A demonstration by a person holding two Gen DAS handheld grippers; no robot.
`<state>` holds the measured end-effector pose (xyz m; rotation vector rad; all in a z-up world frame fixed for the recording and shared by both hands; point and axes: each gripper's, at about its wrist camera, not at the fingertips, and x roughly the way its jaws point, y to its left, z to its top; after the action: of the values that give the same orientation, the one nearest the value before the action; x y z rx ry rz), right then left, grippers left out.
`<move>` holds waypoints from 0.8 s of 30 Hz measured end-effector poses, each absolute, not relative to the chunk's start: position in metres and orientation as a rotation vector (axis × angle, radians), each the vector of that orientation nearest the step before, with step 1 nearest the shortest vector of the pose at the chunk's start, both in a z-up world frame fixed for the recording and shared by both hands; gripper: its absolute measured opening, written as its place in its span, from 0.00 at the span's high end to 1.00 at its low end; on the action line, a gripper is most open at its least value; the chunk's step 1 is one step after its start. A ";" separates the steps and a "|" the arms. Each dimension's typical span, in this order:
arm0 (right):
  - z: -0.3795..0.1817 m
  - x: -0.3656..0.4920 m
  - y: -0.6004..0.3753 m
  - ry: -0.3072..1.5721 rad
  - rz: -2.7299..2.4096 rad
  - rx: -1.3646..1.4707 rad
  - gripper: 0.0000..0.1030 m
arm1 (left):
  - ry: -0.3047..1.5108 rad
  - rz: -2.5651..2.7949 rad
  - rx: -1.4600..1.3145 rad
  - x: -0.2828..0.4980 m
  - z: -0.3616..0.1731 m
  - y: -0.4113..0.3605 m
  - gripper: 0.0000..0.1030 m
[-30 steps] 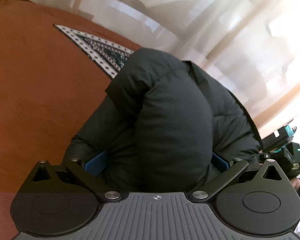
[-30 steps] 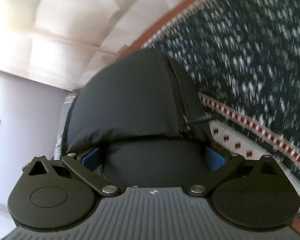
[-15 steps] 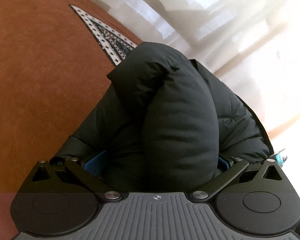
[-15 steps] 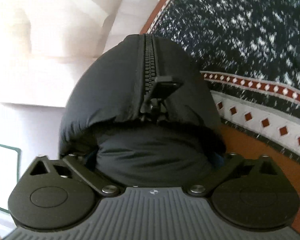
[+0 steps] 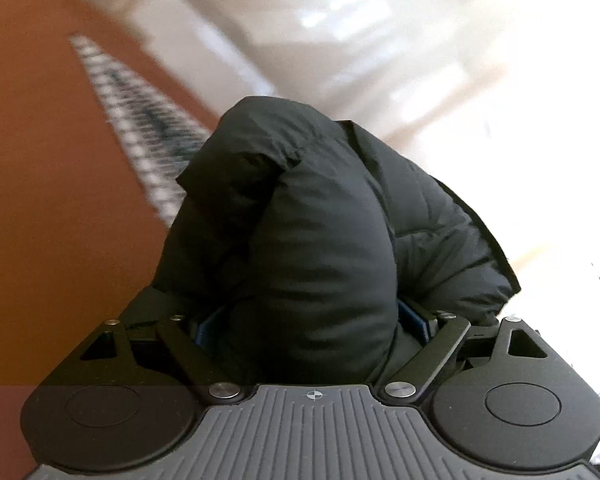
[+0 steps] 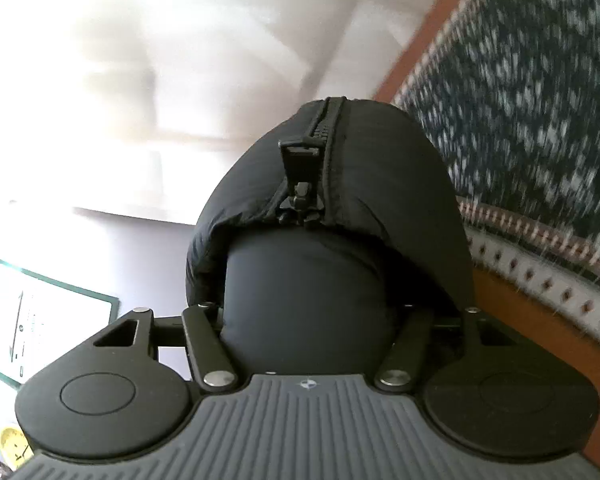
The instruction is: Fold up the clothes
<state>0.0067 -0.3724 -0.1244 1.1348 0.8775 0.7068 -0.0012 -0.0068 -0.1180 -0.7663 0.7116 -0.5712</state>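
Observation:
A puffy black jacket (image 5: 324, 240) fills the middle of the left wrist view, a thick fold of it bulging up between the jaws of my left gripper (image 5: 312, 304). Those jaws are closing, and the blue pads (image 5: 414, 318) press into the fold. In the right wrist view another part of the jacket (image 6: 360, 152) shows, with its zipper pull (image 6: 300, 160) hanging on top. My right gripper (image 6: 308, 312) is closing too, squeezing a rounded bulge of the jacket; its pads are buried in the fabric. Both fingertips are hidden.
Below lies an orange-brown surface (image 5: 40, 160) with a dark patterned cloth (image 6: 540, 100) that has a diamond border. Pale curtains (image 5: 380, 40) hang behind it. A green-framed sheet (image 6: 40, 320) and a yellow object (image 6: 12, 444) sit at the lower left of the right wrist view.
Both grippers have narrowed on the jacket and risen with it. The zipper pull swung into sight on top in the right wrist view. The background shifted and blurred.

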 end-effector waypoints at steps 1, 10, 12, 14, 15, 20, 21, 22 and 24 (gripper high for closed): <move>-0.118 0.007 -0.386 0.862 0.703 1.123 0.39 | 0.707 -0.595 -0.750 0.003 -0.111 -0.023 0.15; -0.088 0.010 -0.554 0.763 0.549 1.051 0.37 | 0.768 -0.718 -0.644 0.052 -0.101 -0.203 0.13; -0.105 0.013 -0.592 0.785 0.490 1.059 0.33 | 0.809 -0.688 -0.633 0.060 -0.113 -0.234 0.12; -0.127 0.016 -0.620 0.819 0.433 1.063 0.26 | 0.830 -0.649 -0.628 0.069 -0.125 -0.256 0.08; -0.138 0.018 -0.631 0.830 0.411 1.063 0.22 | 0.840 -0.629 -0.625 0.074 -0.131 -0.266 0.07; -0.165 0.022 -0.656 0.822 0.409 1.126 0.10 | 0.838 -0.550 -0.610 0.078 -0.122 -0.283 0.02; -0.165 0.023 -0.658 0.828 0.416 1.141 0.09 | 0.837 -0.537 -0.611 0.074 -0.118 -0.280 0.02; -0.162 0.023 -0.661 0.836 0.422 1.146 0.09 | 0.834 -0.525 -0.611 0.071 -0.114 -0.278 0.02; -0.150 0.020 -0.670 0.839 0.441 1.134 0.08 | 0.821 -0.501 -0.608 0.064 -0.103 -0.273 0.02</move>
<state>0.0197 -0.6702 -0.1502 1.1336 0.8385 0.4413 0.0645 -0.2730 -0.1030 -0.6076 0.8207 -0.5014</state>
